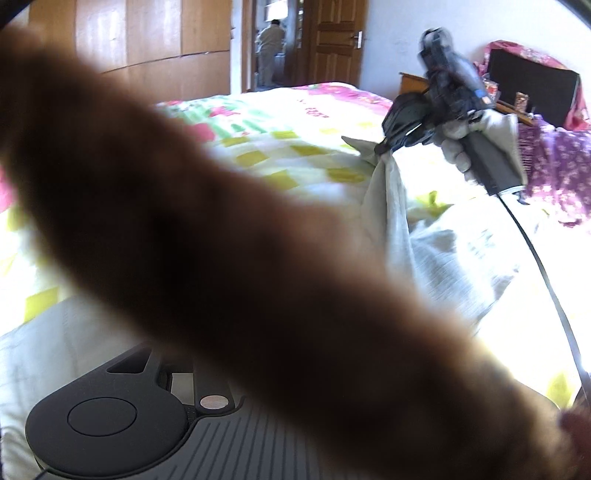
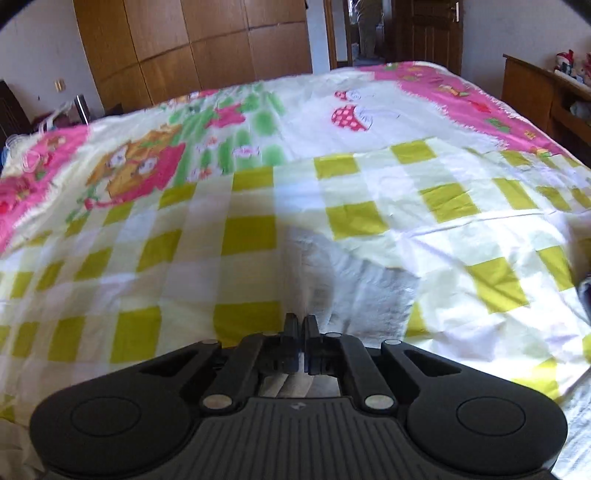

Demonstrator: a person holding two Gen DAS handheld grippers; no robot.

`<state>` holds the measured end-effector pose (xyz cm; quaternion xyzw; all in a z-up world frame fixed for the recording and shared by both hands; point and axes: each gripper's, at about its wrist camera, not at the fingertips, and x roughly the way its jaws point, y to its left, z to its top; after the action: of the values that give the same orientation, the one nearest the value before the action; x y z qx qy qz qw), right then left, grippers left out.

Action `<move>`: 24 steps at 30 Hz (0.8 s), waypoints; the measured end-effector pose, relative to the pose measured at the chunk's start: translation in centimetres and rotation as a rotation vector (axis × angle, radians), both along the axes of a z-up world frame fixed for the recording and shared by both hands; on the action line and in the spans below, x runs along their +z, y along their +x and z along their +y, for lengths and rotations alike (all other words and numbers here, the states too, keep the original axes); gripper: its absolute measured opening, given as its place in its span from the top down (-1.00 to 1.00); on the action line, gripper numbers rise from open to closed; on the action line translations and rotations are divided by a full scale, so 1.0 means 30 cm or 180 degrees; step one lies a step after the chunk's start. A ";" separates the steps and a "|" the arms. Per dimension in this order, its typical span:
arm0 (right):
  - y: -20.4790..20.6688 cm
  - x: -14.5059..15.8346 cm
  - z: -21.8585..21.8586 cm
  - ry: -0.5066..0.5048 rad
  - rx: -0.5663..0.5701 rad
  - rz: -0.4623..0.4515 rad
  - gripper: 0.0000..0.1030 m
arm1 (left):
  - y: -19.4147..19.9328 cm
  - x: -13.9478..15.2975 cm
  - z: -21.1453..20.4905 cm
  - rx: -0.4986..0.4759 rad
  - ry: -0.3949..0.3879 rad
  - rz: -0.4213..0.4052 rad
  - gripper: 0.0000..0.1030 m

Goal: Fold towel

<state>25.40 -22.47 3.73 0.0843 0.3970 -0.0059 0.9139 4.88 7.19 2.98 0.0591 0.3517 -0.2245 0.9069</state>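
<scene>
Right wrist: towel (image 2: 354, 291) between fingers (image 2: 291, 328) (pinched)

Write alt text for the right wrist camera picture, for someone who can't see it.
Seen from just behind it, a black two-finger gripper is shut on a fold of pale grey towel, which drapes onto a bed. The bedspread is checked yellow-green and white, with pink cartoon prints further back. Wooden wardrobes and an open doorway stand behind.
</scene>
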 end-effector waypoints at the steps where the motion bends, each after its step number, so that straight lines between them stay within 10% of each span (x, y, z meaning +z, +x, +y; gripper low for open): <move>1: -0.058 0.057 -0.071 0.0175 -0.0047 -0.0135 0.63 | 0.001 0.006 -0.026 -0.0054 -0.0048 -0.0017 0.12; 6: -0.393 0.181 -0.382 0.0590 -0.0554 -0.0523 0.62 | -0.005 -0.003 -0.205 -0.0469 -0.0045 -0.0086 0.02; 14: -0.705 -0.112 -0.667 0.0983 -0.1151 -0.0096 0.52 | -0.021 -0.082 -0.457 -0.0974 0.0270 0.0122 0.01; 24: -0.676 -0.167 -0.771 0.1704 -0.1109 -0.0350 0.19 | 0.005 -0.086 -0.578 -0.1077 0.0496 0.0206 0.00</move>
<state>5.12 -45.60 -1.27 0.3886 0.3141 -0.0531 0.8646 5.02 -10.14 0.41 0.1803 0.3821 -0.3477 0.8370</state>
